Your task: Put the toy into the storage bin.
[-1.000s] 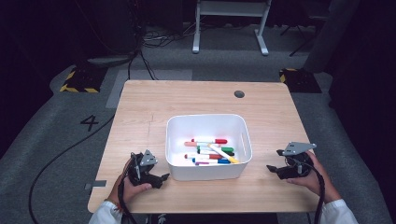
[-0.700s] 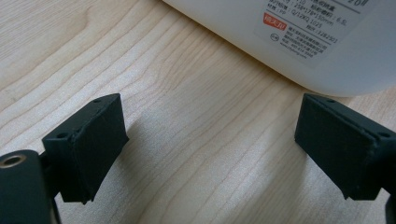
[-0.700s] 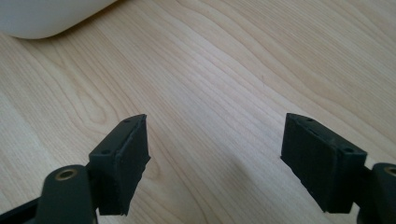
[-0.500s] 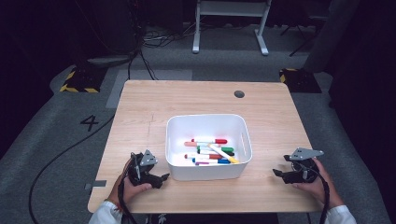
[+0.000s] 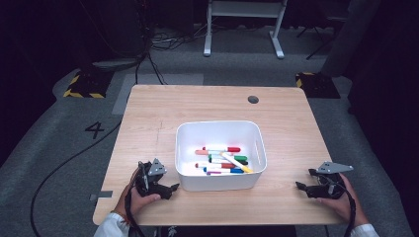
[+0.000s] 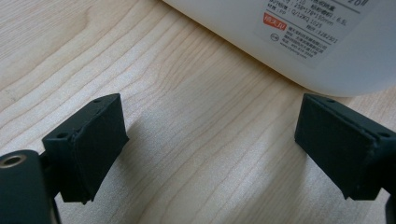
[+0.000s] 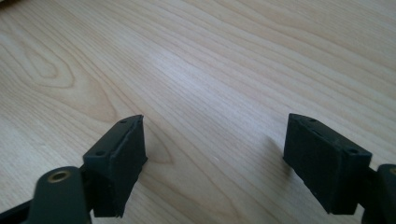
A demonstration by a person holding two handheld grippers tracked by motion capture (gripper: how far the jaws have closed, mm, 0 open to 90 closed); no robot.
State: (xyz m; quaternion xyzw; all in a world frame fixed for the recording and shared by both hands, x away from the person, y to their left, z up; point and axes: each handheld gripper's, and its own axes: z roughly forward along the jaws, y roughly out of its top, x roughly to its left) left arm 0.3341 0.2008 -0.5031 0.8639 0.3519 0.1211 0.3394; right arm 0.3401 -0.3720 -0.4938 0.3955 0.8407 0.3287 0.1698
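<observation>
Jaws of both grippers released, white bin label – red logo, print possibly "6L"

A large numeral "4" is marked on the grey floor left of the table. The white bin carries a label; its small print is unreadable.
</observation>
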